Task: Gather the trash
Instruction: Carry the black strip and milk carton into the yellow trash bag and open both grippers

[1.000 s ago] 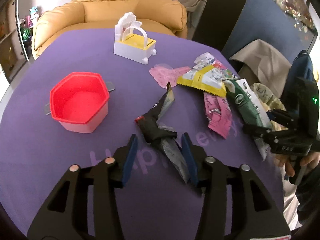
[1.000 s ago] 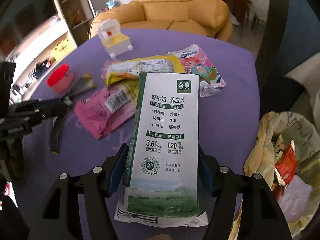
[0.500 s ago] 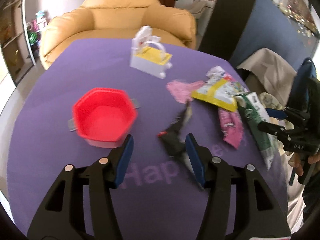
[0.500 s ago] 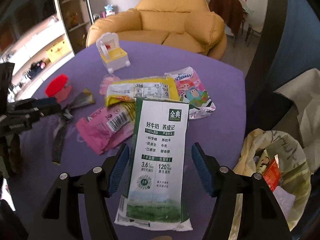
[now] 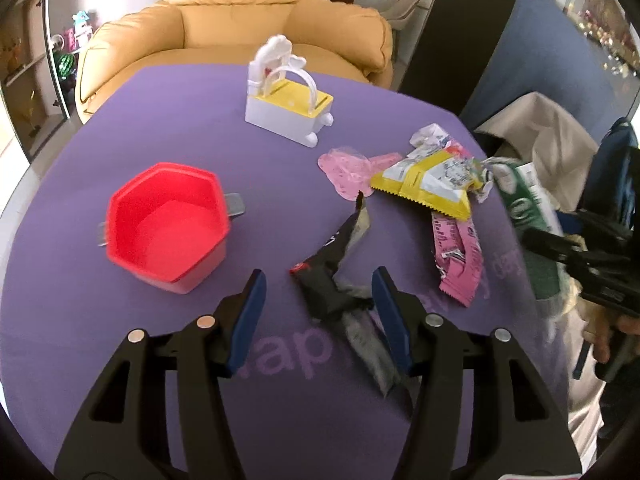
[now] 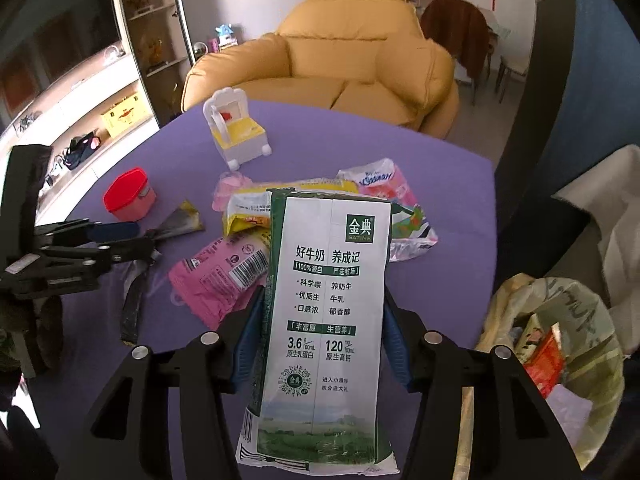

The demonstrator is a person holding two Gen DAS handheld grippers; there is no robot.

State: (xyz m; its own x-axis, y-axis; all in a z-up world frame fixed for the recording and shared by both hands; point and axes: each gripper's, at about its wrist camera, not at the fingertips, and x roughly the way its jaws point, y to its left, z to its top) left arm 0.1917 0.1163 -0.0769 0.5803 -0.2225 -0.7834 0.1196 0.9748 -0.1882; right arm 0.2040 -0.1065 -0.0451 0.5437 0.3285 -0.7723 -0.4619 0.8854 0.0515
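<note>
My right gripper [image 6: 322, 340] is shut on a flattened green and white milk carton [image 6: 326, 312] and holds it above the purple table [image 6: 452, 208]; the carton also shows in the left wrist view [image 5: 524, 204]. My left gripper [image 5: 320, 312] is open over a black and silver wrapper [image 5: 340, 280], which lies between its fingers on the table. A pink wrapper [image 5: 456, 256], a yellow wrapper [image 5: 428, 180] and a pale pink wrapper [image 5: 348, 168] lie beyond. A trash bag [image 6: 560, 344] with wrappers inside hangs open at the table's right edge.
A red hexagonal bowl [image 5: 168, 224] sits left of my left gripper. A white and yellow toy basket [image 5: 288, 104] stands at the back. A colourful cartoon wrapper [image 6: 392, 196] lies behind the carton. A tan armchair [image 6: 340, 64] stands beyond the table.
My right gripper closed back onto the milk carton after loosening and lifted it. My left gripper rose and opened wider, staying over the black wrapper.
</note>
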